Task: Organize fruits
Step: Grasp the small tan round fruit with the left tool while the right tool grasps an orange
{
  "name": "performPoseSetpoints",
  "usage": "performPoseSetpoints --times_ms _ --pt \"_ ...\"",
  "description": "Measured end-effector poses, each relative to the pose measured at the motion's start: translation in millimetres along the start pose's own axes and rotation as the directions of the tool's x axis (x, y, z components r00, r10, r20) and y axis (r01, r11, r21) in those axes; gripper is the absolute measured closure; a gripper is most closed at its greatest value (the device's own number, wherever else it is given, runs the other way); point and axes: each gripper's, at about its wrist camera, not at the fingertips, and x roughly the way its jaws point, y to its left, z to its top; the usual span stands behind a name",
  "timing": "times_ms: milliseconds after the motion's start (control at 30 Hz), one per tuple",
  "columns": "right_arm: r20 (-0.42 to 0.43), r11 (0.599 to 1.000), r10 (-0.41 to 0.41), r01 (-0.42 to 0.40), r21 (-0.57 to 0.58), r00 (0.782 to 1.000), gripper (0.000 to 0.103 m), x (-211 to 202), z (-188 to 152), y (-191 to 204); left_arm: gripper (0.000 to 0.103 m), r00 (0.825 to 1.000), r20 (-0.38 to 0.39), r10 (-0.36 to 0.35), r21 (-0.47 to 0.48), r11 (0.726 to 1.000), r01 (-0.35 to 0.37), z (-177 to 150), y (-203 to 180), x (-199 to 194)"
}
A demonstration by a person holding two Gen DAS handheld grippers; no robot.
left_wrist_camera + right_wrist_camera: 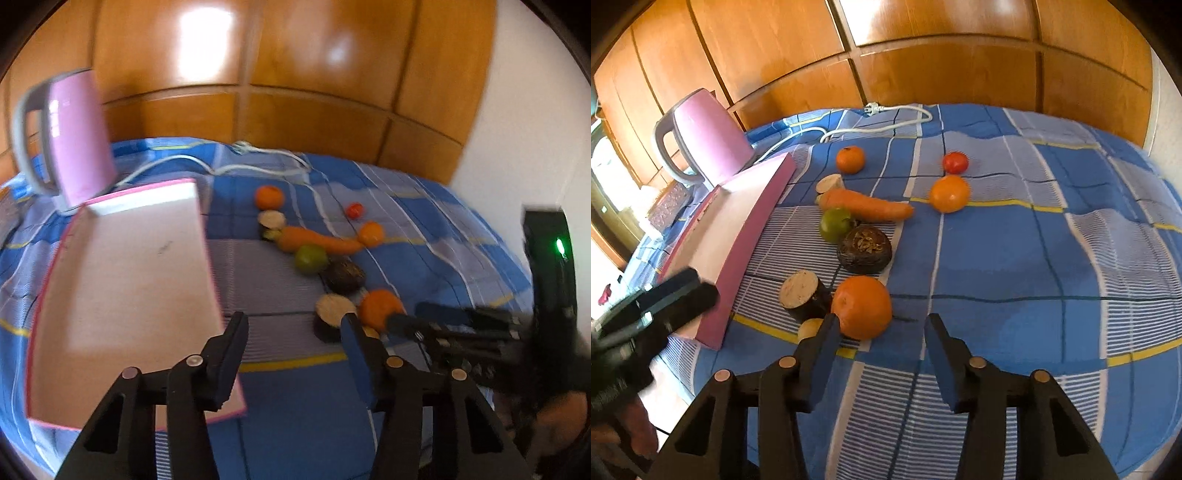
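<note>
Two handheld grippers close in on fruit scattered over a blue checked bed beside a pink tray (738, 221). The right gripper (879, 332) hangs with its jaws partly apart and empty, one finger just touching or just short of the near orange (862, 306); blur makes contact hard to call. The left gripper (295, 332), jaws also partway apart and holding nothing, points between the tray and the same cluster. Beyond lie a carrot (868, 205), a lime (834, 223), a tomato (955, 162) and two more oranges. The risk: the soft, sloping bedding lets a nudged orange roll off, and both grippers converging on one spot could collide or knock the cut log (799, 291) beside it.
</note>
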Motion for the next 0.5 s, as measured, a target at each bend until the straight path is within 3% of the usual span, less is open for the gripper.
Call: performPoseSetpoints --times_ms 267,500 --pt "-0.016 0.998 0.045 -0.044 0.04 0.999 0.055 3 2 -8 0.061 0.988 -0.118 -0.096 0.124 0.986 0.11 -9 -25 29" --pt "-0.057 0.99 0.124 -0.119 0.081 0.991 0.055 17 11 -10 0.07 0.975 -0.174 -0.135 0.131 0.979 0.159 -14 -40 60"
